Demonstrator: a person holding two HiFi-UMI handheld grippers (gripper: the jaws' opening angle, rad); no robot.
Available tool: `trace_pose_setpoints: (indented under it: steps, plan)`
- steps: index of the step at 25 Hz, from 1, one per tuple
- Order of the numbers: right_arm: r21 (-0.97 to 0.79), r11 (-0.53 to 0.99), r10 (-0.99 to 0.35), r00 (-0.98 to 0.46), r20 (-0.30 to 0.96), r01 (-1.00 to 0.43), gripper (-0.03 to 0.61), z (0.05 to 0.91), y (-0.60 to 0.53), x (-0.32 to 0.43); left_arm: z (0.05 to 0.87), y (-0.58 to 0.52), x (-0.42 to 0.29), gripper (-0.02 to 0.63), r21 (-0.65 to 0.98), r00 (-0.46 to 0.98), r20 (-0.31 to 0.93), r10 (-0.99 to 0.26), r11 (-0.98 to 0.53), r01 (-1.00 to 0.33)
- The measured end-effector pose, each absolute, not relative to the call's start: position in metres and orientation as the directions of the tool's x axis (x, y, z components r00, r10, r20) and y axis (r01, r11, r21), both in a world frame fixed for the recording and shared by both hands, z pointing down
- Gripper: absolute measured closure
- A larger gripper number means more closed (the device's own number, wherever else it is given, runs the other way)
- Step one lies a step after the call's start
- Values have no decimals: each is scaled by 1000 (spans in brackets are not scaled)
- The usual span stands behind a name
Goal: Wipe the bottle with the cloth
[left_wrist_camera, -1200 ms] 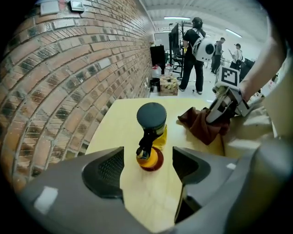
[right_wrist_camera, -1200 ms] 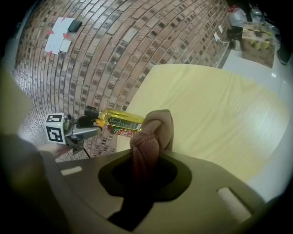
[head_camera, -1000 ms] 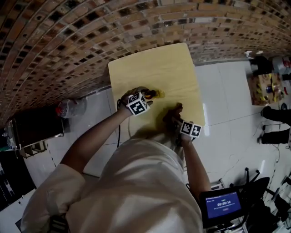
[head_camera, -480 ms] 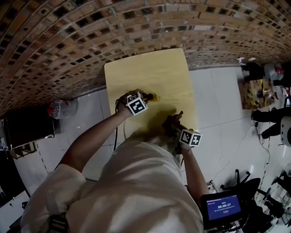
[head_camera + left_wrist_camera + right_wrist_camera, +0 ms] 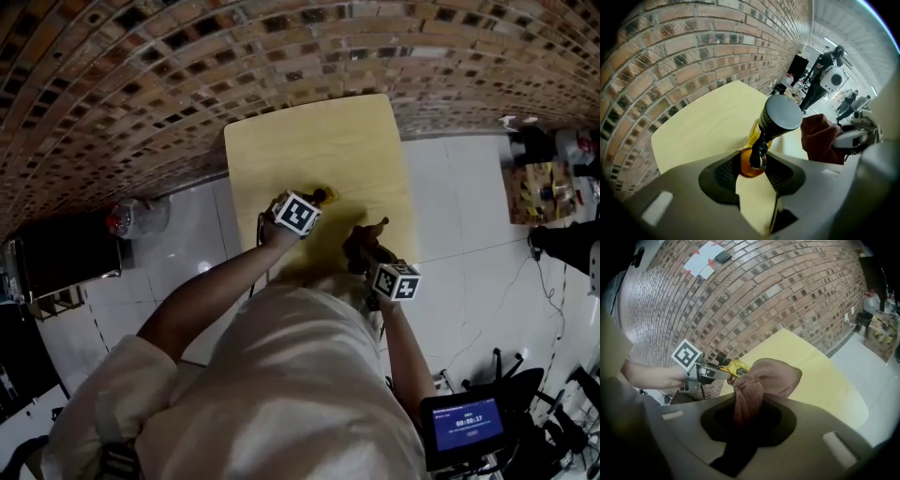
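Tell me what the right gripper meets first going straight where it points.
Probably the yellow bottle held by the left gripper, just beyond the cloth the right gripper carries; depth is unclear.

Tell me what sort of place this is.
Probably an indoor lab or workshop set up for recording: a bare brick wall, a white tiled floor, a small yellow table, and a screen showing a timer.

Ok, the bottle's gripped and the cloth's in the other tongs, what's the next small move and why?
Probably shift the right tongs until the cloth meets the bottle: the left tongs hold it, and the cloth is beside it, not touching.
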State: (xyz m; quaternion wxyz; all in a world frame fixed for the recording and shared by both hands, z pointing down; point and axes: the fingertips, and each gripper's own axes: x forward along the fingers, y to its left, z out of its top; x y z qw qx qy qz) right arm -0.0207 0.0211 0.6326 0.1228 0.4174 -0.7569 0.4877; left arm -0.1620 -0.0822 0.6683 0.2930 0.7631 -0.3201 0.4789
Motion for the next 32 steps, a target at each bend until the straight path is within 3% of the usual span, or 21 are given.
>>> trace_pose_setpoints:
  steps: [10, 18, 32]
  plan:
    - [-651, 295, -590, -669, 452, -700, 515, 611, -24, -53, 671, -73, -155, 439, 150, 305, 928, -214, -533, -832]
    - [-704, 299, -548, -720, 425, -644, 515, 631, -38, -101, 671, -55, -156, 433, 254, 317, 939, -134, -350, -902]
    - [-744, 176, -596, -671, 441, -645, 517, 685, -44, -110, 672, -49, -147, 442, 252, 297, 948, -115, -302, -919]
